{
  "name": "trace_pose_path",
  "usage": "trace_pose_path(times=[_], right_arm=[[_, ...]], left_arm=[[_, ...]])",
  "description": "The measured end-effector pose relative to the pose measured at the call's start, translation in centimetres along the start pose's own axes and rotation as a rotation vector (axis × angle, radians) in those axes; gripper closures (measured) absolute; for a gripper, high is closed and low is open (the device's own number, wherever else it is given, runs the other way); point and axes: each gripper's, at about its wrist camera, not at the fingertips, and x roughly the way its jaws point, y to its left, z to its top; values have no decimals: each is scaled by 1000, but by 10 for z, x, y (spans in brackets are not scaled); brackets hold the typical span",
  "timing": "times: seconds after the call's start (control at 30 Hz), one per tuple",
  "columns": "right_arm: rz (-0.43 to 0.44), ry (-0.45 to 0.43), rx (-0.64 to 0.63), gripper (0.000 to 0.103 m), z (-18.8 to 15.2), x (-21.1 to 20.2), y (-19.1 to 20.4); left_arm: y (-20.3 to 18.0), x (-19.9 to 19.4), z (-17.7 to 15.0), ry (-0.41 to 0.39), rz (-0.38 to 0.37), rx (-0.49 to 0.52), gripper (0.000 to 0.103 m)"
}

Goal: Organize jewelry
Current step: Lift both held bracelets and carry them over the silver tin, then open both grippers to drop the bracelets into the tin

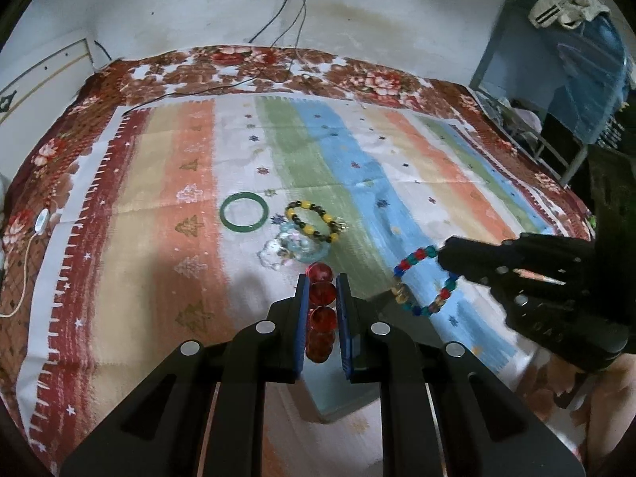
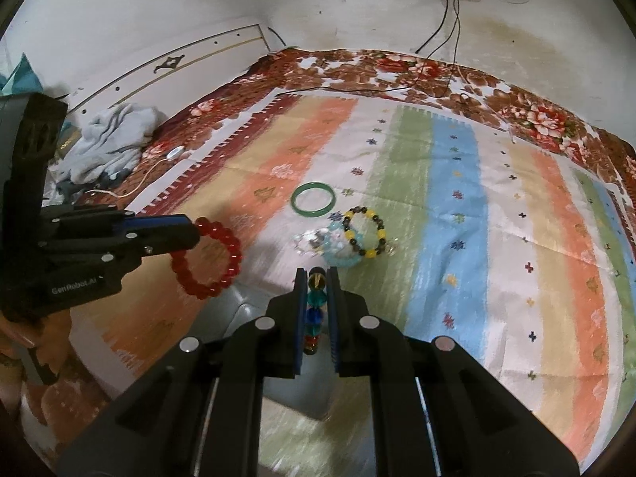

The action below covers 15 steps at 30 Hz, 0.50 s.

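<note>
Jewelry lies on my bed's striped woven cloth (image 1: 167, 183) below a stained white wall (image 1: 179, 8): smooth green bangle (image 1: 244, 212), yellow-and-black bead bracelet (image 1: 314, 220). My left tongs (image 1: 322, 290) pinch the glossy red bead bracelet (image 2: 208, 258); my right tongs (image 2: 317, 282) pinch the multicolored bead bracelet (image 1: 425, 282).

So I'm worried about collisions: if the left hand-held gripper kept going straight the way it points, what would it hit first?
Probably the clear and pale blue crystal bead bracelets lying on the striped cloth just ahead; depth is uncertain.
</note>
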Motion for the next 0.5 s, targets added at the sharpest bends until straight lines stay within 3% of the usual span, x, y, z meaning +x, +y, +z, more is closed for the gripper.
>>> trace_pose_path(times=[0.23, 0.47, 0.5], right_arm=[[62, 28, 31, 92, -12, 0, 3], [69, 34, 37, 92, -14, 1, 3], [70, 35, 40, 91, -14, 2, 3]], left_arm=[[-18, -2, -19, 24, -32, 38, 90], [-27, 6, -25, 52, -36, 63, 89], [-27, 6, -25, 48, -27, 70, 81]])
